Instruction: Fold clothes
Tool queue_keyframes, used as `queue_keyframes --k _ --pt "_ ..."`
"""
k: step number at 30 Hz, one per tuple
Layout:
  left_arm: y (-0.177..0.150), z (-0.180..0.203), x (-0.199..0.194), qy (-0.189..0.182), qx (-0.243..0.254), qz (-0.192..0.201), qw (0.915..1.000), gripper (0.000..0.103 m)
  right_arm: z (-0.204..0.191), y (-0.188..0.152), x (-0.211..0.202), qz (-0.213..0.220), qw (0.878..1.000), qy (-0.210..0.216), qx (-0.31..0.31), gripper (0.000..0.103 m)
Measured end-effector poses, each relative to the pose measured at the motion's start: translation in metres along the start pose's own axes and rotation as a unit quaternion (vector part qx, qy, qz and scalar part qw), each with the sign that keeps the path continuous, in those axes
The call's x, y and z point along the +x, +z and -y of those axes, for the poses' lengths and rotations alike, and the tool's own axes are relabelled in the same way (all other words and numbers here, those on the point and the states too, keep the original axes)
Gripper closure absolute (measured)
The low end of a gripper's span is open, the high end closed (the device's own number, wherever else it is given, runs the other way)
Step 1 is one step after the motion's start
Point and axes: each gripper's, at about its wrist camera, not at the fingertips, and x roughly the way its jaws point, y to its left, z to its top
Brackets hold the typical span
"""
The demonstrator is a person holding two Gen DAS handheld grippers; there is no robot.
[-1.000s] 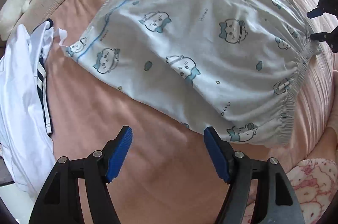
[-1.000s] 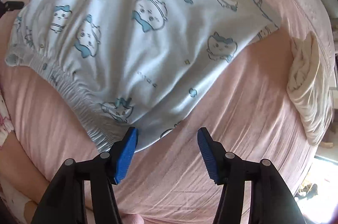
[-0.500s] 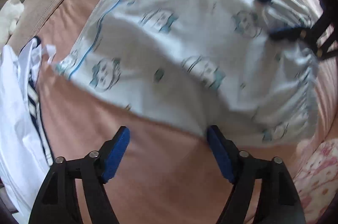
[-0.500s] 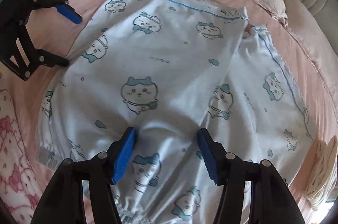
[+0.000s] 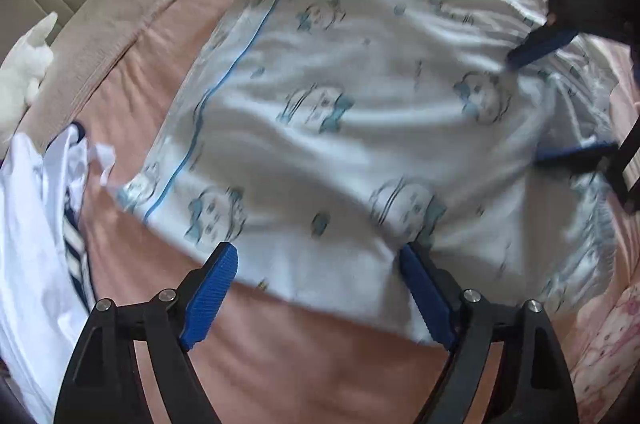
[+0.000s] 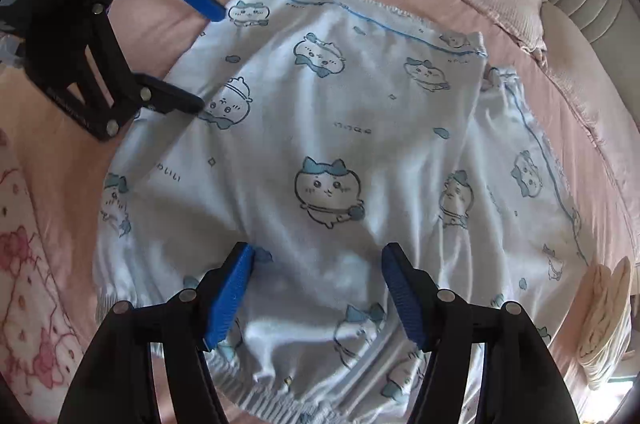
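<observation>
My left claw: tipped down over shorts edge, jaws just widened, spread | my right claw: tipped down above waistband, jaws just widened, spread, gripping nothing

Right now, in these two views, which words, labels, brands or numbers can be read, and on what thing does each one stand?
No text can be quoted with confidence.
Small dark script between the cat figures on the printed shorts: too small to read.
Raised lettering on the frame of the left gripper, whose jaws have just been opening with the shorts' edge between them: too blurred to read.
</observation>
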Motion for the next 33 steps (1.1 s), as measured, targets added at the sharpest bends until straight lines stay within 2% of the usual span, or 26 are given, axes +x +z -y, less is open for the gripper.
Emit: queue_keyframes --k 1,2,4,6,7,9,10,12,13,14,15,16,17,20,22,23,25,27,29,32,33 --pt "-0.006 -0.009 -0.003 0.002 -0.016 -0.011 0.9998 0.016 0.007 -0.008 -0.007 0.004 1.000 -0.015 0.002 0.037" --pt "-0.005 -0.010 -0.009 0.000 -0.019 -0.002 0.9998 0.019 0.014 -0.015 -0.012 0.008 0.999 -0.033 0.010 0.037" --pt "0.002 -0.005 -0.025 -0.005 -0.014 0.029 0.9995 0.019 0.028 -0.021 -0.018 0.012 0.999 -0.036 0.039 0.037" --pt "0.019 0.012 -0.035 -0.036 -0.002 0.072 0.9968 0.018 0.035 -0.016 -0.016 0.009 0.997 -0.002 0.080 0.037" --pt "0.030 0.024 -0.033 -0.049 0.006 0.077 0.9958 0.018 0.036 -0.012 -0.013 0.009 0.996 0.013 0.093 0.037" --pt "0.044 0.050 -0.015 -0.069 0.034 0.050 0.9958 0.018 0.026 -0.011 -0.002 -0.007 0.996 0.036 0.082 0.037" --pt "0.042 0.060 -0.002 -0.064 0.059 0.018 0.9960 0.016 0.025 -0.015 0.003 -0.024 0.997 0.035 0.068 0.037" --pt "0.038 0.060 0.000 -0.047 0.067 0.021 0.9964 0.008 0.028 -0.024 0.003 -0.046 0.997 0.043 0.046 0.036" --pt "0.036 0.052 0.004 -0.041 0.052 -0.016 0.9977 0.000 0.037 -0.035 -0.003 -0.058 0.996 0.045 0.045 0.035" --pt "0.033 0.042 0.009 -0.037 0.034 -0.061 0.9969 0.000 0.047 -0.045 -0.009 -0.070 0.995 0.047 0.045 0.035" --pt "0.032 0.036 0.009 -0.025 0.025 -0.089 0.9954 0.000 0.056 -0.055 -0.015 -0.082 0.994 0.048 0.044 0.035" --pt "0.032 0.036 0.005 -0.006 0.034 -0.095 0.9948 0.000 0.066 -0.065 -0.021 -0.094 0.993 0.050 0.044 0.035" --pt "0.035 0.042 -0.003 -0.006 0.048 -0.083 0.9954 0.001 0.077 -0.072 -0.027 -0.088 0.994 0.043 0.052 0.035" --pt "0.066 0.072 -0.036 -0.078 0.064 0.008 0.9948 0.001 0.106 -0.079 -0.034 -0.068 0.991 0.039 0.110 0.035" --pt "0.088 0.103 -0.035 -0.081 0.087 0.022 0.9927 0.001 0.118 -0.080 -0.033 -0.061 0.986 0.051 0.149 0.035" --pt "0.100 0.118 -0.033 -0.079 0.099 0.025 0.9916 0.001 0.113 -0.084 -0.029 -0.077 0.988 0.038 0.131 0.035" --pt "0.106 0.148 -0.011 -0.059 0.147 -0.021 0.9871 0.001 0.102 -0.092 -0.020 -0.110 0.990 0.012 0.092 0.035" --pt "0.103 0.159 -0.006 -0.044 0.157 -0.039 0.9859 0.001 0.092 -0.111 -0.021 -0.120 0.992 -0.017 0.043 0.035" --pt "0.100 0.167 -0.003 -0.031 0.160 -0.052 0.9852 0.004 0.098 -0.121 -0.028 -0.126 0.990 -0.043 0.047 0.034" --pt "0.098 0.181 -0.012 -0.020 0.205 -0.060 0.9767 0.009 0.105 -0.127 -0.034 -0.130 0.985 -0.104 0.053 0.034" --pt "0.102 0.179 -0.015 -0.024 0.198 -0.058 0.9782 0.009 0.099 -0.127 -0.038 -0.124 0.988 -0.081 0.048 0.034"
